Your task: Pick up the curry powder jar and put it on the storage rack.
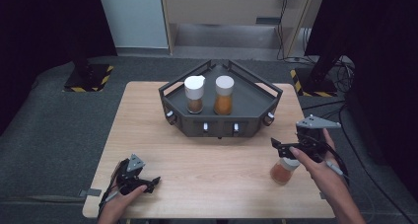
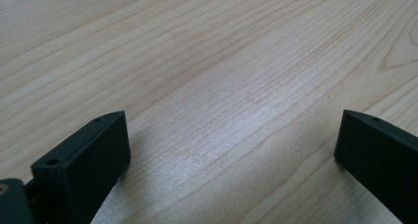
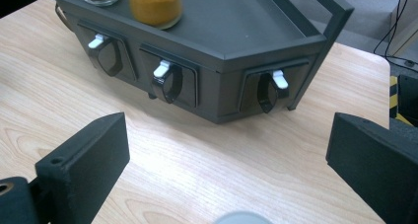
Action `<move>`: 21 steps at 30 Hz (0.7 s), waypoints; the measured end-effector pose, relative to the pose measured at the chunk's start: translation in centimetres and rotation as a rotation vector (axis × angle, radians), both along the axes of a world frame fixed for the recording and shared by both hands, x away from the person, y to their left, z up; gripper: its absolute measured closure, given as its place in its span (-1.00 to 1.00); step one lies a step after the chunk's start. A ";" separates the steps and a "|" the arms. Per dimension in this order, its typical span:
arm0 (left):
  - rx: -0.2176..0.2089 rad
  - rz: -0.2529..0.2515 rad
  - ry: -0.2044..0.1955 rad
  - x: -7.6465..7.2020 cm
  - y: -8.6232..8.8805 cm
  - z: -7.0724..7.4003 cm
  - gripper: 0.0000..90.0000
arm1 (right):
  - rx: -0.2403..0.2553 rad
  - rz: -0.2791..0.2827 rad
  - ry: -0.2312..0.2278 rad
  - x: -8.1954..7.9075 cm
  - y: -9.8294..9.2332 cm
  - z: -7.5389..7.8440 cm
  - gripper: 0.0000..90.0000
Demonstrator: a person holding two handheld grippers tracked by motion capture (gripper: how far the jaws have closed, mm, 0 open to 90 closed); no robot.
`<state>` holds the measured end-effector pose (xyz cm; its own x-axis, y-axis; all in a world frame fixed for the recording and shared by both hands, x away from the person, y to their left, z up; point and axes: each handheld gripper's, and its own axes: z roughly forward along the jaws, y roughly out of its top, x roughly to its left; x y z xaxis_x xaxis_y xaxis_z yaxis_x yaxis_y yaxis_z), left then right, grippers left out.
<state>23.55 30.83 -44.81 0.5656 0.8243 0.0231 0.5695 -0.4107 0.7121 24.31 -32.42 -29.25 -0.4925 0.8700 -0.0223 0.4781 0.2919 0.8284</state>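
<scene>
**A third spice jar waits under the right gripper**

A small spice jar [image 1: 285, 169] with a pale cap and orange-brown powder is seen on the wooden surface [image 1: 207, 160], near its right front edge, well apart from the dark corner rack [image 1: 256, 103]. Two similar jars [image 1: 194, 94] are already placed on the rack. The jar is judged to be light, stiff and rather smooth (probably glass or hard plastic, so a drop could break it). It is best taken at the body just below the cap, where the sides are straight.

The right gripper [image 1: 282, 148] is held just above the jar, and its fingers [image 3: 84, 160] are spread wide with nothing between them; only the cap's edge [image 3: 242, 217] is seen below. The left gripper [image 1: 148, 183] is rested low on the surface, its fingers [image 2: 88, 157] also wide and holding nothing.
</scene>
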 end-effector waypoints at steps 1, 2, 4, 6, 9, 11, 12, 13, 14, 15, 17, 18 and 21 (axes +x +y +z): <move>0.000 0.000 0.000 0.0 0.0 0.0 -1.00 | 0.001 -0.004 0.002 -0.1 -0.1 -0.1 -0.93; -0.001 0.000 -0.001 0.0 0.0 0.0 -1.00 | 0.002 -0.005 0.003 -0.2 -0.2 -0.2 -0.93; -0.001 0.000 0.000 0.0 0.0 0.0 -1.00 | 0.003 -0.008 0.002 -0.3 -0.5 -0.3 -0.93; -0.001 0.000 0.000 0.0 0.0 0.0 -1.00 | 0.007 -0.012 0.002 -0.5 -0.7 -0.5 -0.93; 0.000 0.001 0.000 0.0 0.0 0.0 -1.00 | 0.011 -0.019 -0.002 -1.0 -0.9 -0.7 -0.93; 0.000 0.001 0.000 0.0 0.0 0.0 -1.00 | 0.014 -0.020 -0.001 -1.2 -1.1 -0.8 -0.93; 0.000 0.002 0.000 0.0 0.0 0.0 -1.00 | 0.014 -0.021 -0.001 -1.3 -1.1 -0.9 -0.93; 0.000 0.001 0.000 0.0 0.0 0.0 -1.00 | 0.013 -0.022 0.000 -1.4 -1.2 -1.0 -0.93; 0.000 0.001 0.000 0.0 0.0 0.0 -1.00 | 0.011 -0.025 0.000 -1.5 -1.2 -1.0 -0.93; 0.000 0.002 0.000 0.0 0.0 0.0 -1.00 | 0.012 -0.027 0.002 -1.7 -1.4 -1.2 -0.93; 0.000 0.002 0.000 0.0 0.0 0.0 -1.00 | 0.010 -0.029 0.000 -1.8 -1.4 -1.3 -0.93; 0.000 0.002 0.000 0.0 0.0 0.0 -1.00 | 0.012 -0.031 0.001 -1.9 -1.5 -1.4 -0.93; 0.000 0.002 0.000 0.0 0.0 0.0 -1.00 | 0.017 -0.032 -0.002 -2.2 -1.8 -1.7 -0.93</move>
